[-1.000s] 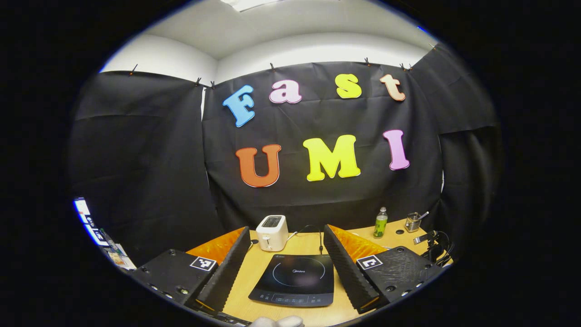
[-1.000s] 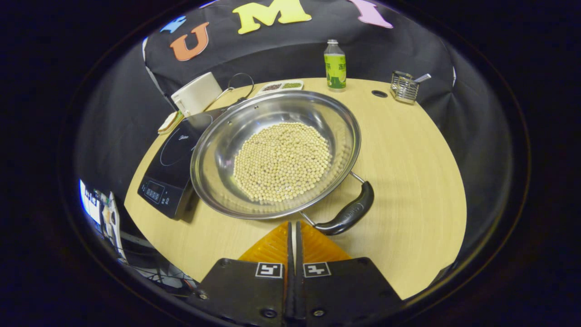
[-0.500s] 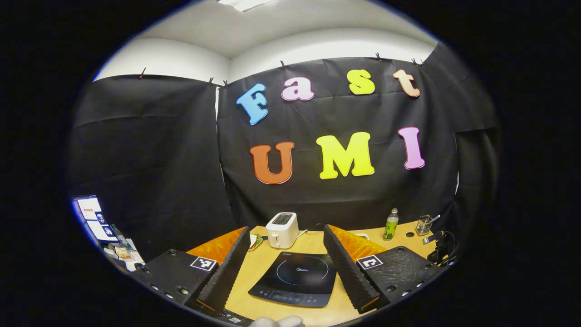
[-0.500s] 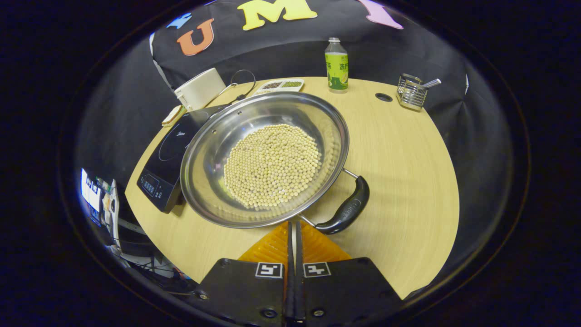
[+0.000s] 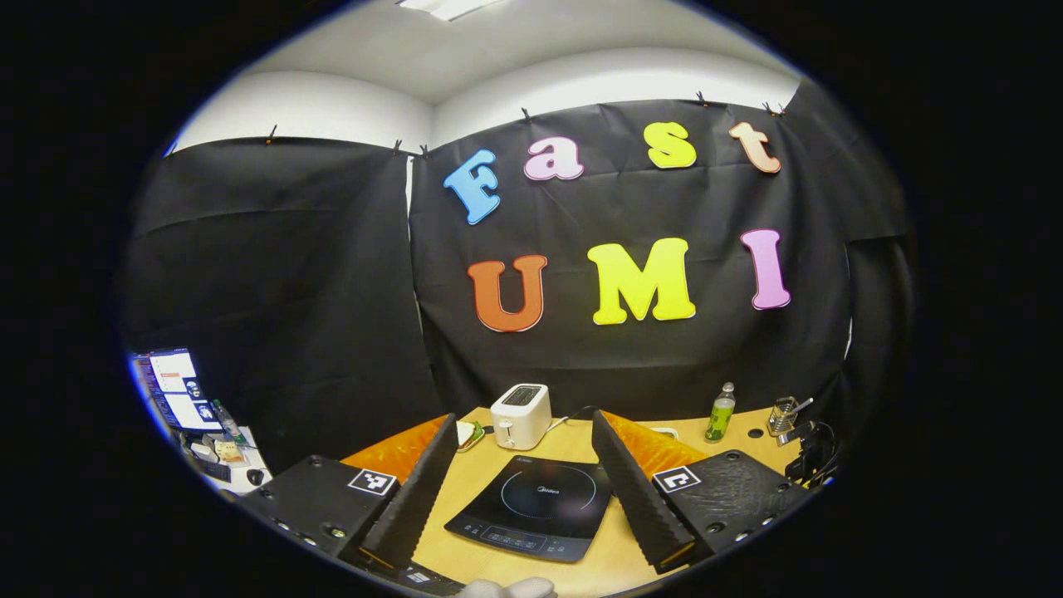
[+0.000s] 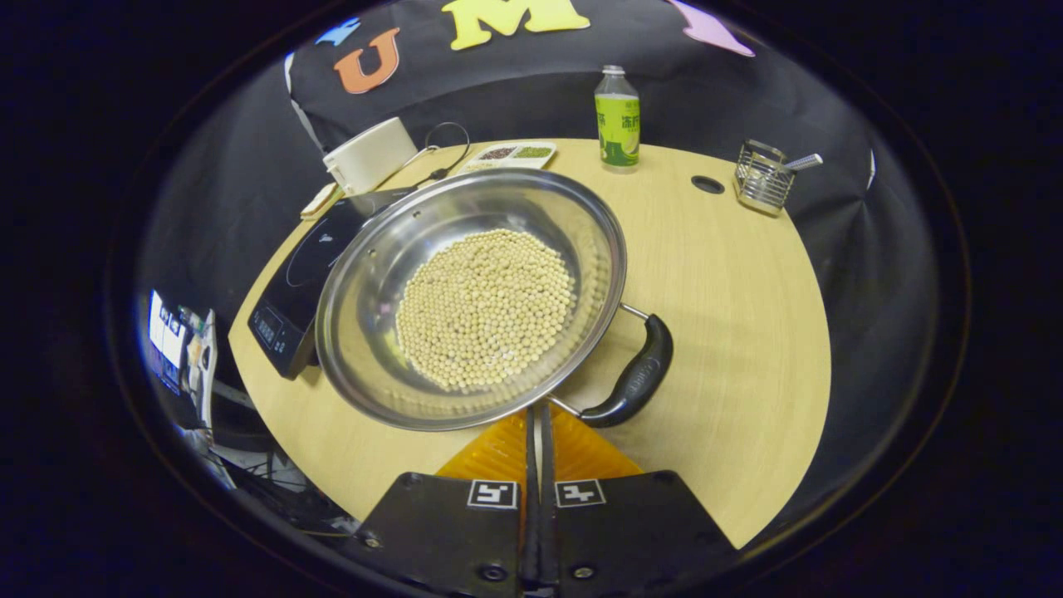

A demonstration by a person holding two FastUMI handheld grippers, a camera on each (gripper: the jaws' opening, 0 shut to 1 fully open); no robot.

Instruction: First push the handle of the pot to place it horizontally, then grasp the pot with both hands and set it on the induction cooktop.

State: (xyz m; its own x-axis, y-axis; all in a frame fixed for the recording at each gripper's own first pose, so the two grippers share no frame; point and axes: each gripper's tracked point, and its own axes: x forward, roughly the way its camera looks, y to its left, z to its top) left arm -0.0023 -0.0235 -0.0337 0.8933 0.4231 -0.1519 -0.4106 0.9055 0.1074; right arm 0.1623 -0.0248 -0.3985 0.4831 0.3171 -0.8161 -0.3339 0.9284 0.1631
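Observation:
A wide steel pot holding pale round beans stands on the wooden table, its left edge over the black induction cooktop. Its black handle points to the lower right. My right gripper is shut with nothing between its fingers, and its tips meet the pot's rim just left of the handle's near wire. My left gripper hovers open above the table, with the cooktop framed between its fingers.
A white toaster and a small tray of seeds sit behind the cooktop. A green bottle, a wire holder and a table hole are at the back right. A screen glows far left.
In the right gripper view the pot has slid left against the shut tips and its handle has turned slightly. The left gripper view has swung left, still open.

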